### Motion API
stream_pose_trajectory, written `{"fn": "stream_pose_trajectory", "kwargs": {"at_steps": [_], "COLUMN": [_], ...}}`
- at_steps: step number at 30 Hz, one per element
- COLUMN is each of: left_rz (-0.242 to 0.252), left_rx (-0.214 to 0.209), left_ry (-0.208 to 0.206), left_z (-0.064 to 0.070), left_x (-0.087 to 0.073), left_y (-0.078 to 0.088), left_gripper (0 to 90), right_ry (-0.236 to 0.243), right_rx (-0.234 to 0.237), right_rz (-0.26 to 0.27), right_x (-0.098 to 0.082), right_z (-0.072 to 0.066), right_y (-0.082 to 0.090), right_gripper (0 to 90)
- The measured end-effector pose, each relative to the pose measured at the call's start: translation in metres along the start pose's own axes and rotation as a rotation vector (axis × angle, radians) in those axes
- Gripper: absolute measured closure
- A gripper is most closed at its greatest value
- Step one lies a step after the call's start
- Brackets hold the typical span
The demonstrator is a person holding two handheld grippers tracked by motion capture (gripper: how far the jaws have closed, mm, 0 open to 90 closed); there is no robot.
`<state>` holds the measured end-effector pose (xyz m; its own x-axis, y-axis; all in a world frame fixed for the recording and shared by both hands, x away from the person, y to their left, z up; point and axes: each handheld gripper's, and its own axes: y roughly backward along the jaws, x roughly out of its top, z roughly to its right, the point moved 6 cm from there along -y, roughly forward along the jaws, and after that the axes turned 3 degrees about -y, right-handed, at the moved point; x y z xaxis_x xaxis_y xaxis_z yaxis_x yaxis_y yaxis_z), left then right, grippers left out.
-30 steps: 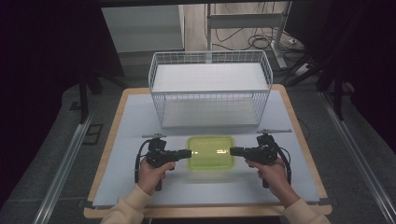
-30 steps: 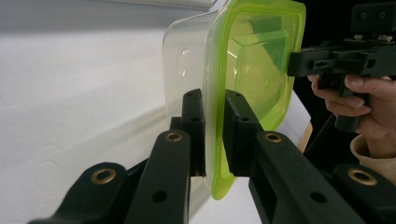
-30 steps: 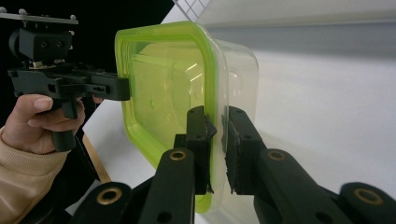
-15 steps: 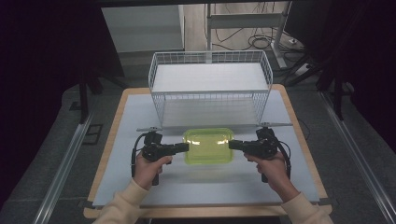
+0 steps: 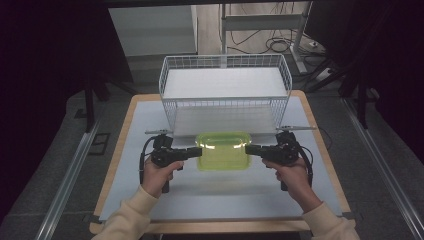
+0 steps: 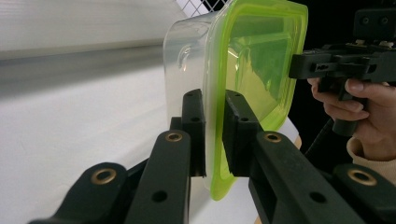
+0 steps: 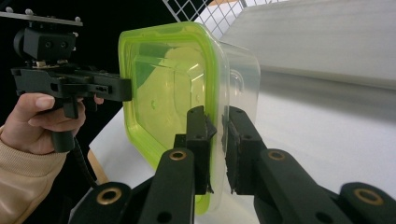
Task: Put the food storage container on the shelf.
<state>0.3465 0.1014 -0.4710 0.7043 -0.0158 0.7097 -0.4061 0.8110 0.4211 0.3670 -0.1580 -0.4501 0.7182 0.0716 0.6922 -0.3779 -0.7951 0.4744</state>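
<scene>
Gripping opposite short edges of a clear container (image 5: 223, 151) with a lime-green lid, the left gripper (image 5: 196, 150) and right gripper (image 5: 248, 149) hold it between them above the table (image 5: 125, 145), just in front of the white wire basket (image 5: 225, 90). Each pair of jaws is nearly closed, pinched on the lid's rim. The container lies lid up, its long axis running left to right between the grippers. No label or writing can be read on it.
</scene>
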Motion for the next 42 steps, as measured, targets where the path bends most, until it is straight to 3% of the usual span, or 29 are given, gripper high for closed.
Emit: {"fn": "stream_pose_trajectory", "kwargs": {"at_steps": [13,23,42], "left_rz": [0.005,-0.003,0.006], "left_rx": [-0.007,0.008,0.017], "left_ry": [-0.001,-0.01,-0.043], "left_z": [0.002,0.005,0.016], "left_x": [0.017,0.03,0.063], "left_y": [0.002,0.005,0.012], "left_gripper": [80.5,80.5,80.5], "right_ry": [0.016,0.003,0.011], "right_rx": [-0.003,0.009,0.022], "right_rz": [0.018,0.033,0.074], "right_x": [0.015,0.024,0.05], "right_z": [-0.004,-0.003,-0.009], "right_y": [0.004,0.005,0.013], "right_gripper": [81.0,81.0,81.0]}}
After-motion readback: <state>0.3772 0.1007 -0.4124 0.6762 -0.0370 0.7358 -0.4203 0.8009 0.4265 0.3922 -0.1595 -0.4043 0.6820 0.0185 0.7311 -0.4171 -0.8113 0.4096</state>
